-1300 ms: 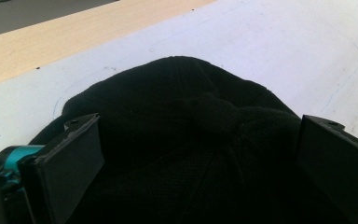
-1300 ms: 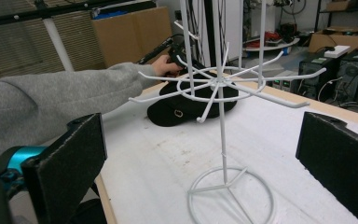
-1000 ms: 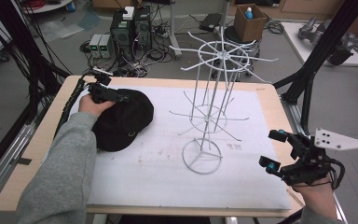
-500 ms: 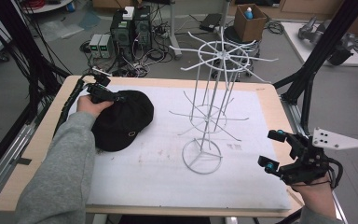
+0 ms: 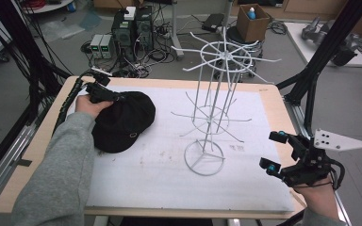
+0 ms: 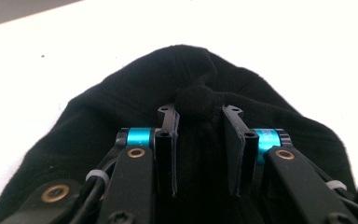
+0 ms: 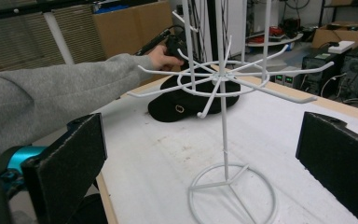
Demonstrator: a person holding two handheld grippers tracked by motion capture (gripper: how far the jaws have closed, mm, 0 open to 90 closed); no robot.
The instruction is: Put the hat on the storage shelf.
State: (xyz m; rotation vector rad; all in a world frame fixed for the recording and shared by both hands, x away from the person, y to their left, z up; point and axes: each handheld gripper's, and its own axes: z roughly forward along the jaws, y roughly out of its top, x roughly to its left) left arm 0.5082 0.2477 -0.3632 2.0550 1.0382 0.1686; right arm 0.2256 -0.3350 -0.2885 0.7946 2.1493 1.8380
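1. A black cap [image 5: 122, 122] lies flat on the white mat [image 5: 169, 174], on the left part of the table [image 5: 273, 99]. From the mat's middle it sits at about 9 o'clock.
2. The cap has a small round button on top [image 6: 196, 100]. There is a little metal ring [image 5: 132, 135] near its front edge.
3. The left gripper [image 6: 199, 140] has just squeezed shut on the cap. A bunch of black cloth is pinched between its two jaws, right below the button.
4. In the high view, the left gripper [image 5: 104, 93] is at the cap's 11 o'clock side. A hand [image 5: 88, 104] in a grey sleeve [image 5: 59, 174] holds it.
5. A tall white wire rack [image 5: 212, 113] stands just to the right of the cap, at the cap's 3 o'clock. They do not touch. The rack has a round foot [image 5: 204, 157] on the mat.
6. The right gripper [image 5: 274, 151] is well apart from the cap, at the mat's 4 o'clock corner. Its jaws are spread wide, with nothing between them.
7. In the right gripper view, the rack [image 7: 223, 88] stands between the two wide jaws, farther off.
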